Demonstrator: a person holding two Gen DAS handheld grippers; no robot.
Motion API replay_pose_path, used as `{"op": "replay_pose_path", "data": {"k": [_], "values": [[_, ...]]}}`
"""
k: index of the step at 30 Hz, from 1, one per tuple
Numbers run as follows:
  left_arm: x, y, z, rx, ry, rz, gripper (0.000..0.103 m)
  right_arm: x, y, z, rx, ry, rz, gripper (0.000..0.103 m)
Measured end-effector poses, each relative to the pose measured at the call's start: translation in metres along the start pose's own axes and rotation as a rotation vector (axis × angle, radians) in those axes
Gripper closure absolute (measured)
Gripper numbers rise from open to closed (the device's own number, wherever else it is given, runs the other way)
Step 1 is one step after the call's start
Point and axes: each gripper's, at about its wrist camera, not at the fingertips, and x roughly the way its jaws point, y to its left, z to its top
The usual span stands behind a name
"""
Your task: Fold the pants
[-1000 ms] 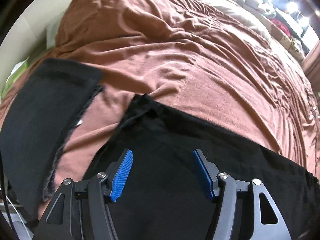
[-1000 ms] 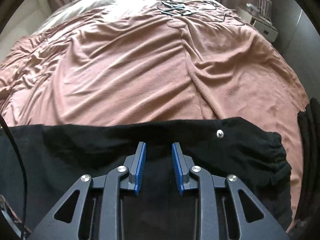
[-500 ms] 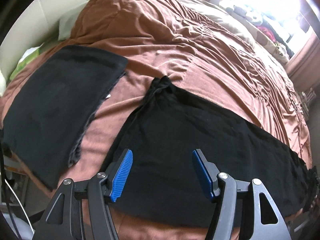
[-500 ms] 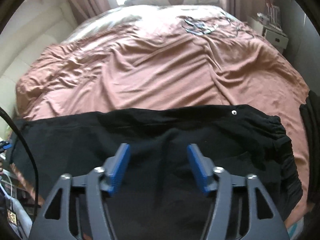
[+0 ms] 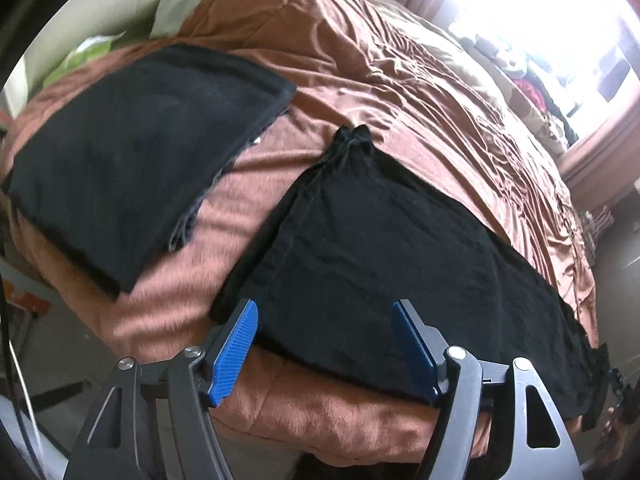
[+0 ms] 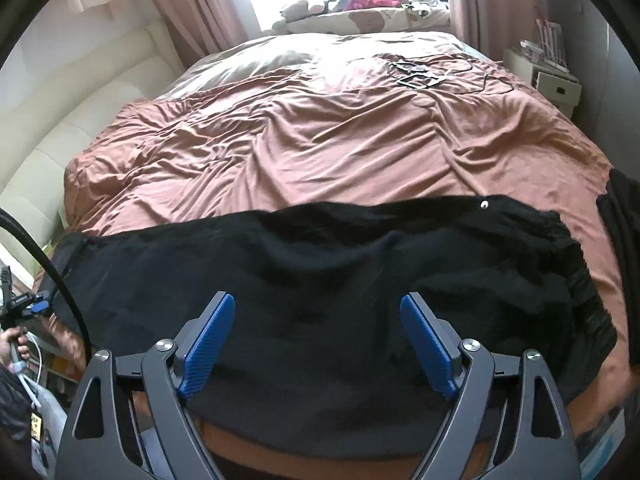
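Black pants (image 5: 380, 264) lie folded lengthwise along the near edge of a bed with a brown cover (image 5: 420, 92). In the right wrist view the pants (image 6: 320, 264) stretch from left to right, with the waistband and a silver button (image 6: 484, 203) at the right. My left gripper (image 5: 325, 348) is open and empty, held above the leg end at the bed's edge. My right gripper (image 6: 316, 340) is open and empty, held above the middle of the pants. Neither touches the cloth.
A folded black garment (image 5: 132, 160) lies on the bed left of the pants. Another dark garment (image 6: 624, 216) lies at the right edge. Small metal items (image 6: 416, 74) lie far back on the cover. Pillows and a window (image 6: 360, 4) are at the far end. A white nightstand (image 6: 556, 84) stands at the right.
Both grippers have pulled back and up from the pants. The right gripper went from nearly shut to wide open. The left stayed open.
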Motion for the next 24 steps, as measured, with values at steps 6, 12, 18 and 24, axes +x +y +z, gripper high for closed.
{"op": "replay_pose_path", "data": {"k": [6,12,18,24], "values": [[0.008,0.019,-0.02,-0.098,0.004,-0.06,0.032,-0.005,0.008,-0.017,0.024,0.002,0.028,0.019],[0.024,0.033,-0.033,-0.156,0.011,-0.081,0.032,0.001,0.007,-0.031,0.07,0.002,0.069,0.019],[0.03,0.041,-0.029,-0.152,-0.044,-0.084,0.032,0.013,0.003,-0.044,0.128,0.015,0.099,0.019],[0.033,0.032,-0.027,-0.039,-0.128,-0.055,0.032,0.028,0.002,-0.053,0.16,0.042,0.124,0.019]]}}
